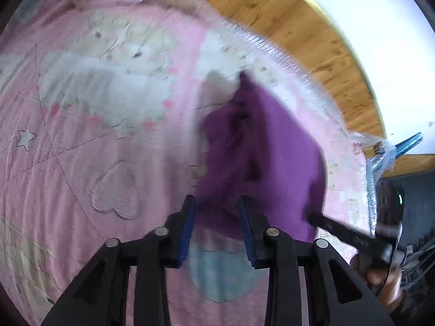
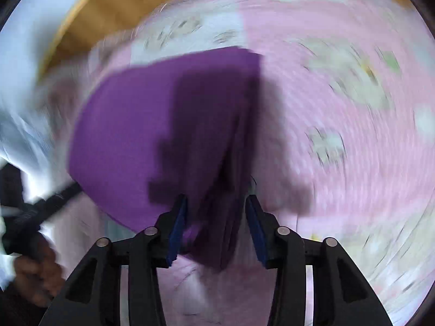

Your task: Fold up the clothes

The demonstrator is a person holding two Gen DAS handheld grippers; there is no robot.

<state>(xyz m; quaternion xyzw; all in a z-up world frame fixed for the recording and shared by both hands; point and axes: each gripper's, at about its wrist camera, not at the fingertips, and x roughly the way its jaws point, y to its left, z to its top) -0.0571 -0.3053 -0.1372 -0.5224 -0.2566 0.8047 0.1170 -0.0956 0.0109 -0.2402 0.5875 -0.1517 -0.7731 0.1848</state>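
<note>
You have the purple cloth (image 1: pixel 261 146) lifted above the pink quilt (image 1: pixel 81 163), near its far edge. Your left gripper (image 1: pixel 217 217) and right gripper (image 2: pixel 216 217) each pinch an edge. It looks partly doubled; laying it down and finishing remain.

Motion-blurred purple garment (image 2: pixel 130 125), smeared pink quilt (image 2: pixel 339 135)

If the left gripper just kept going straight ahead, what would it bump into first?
The purple cloth: it already sits between the left gripper's fingers and fills the path ahead. Beyond it lies the pink quilt, though blur makes depth hard to judge.
</note>
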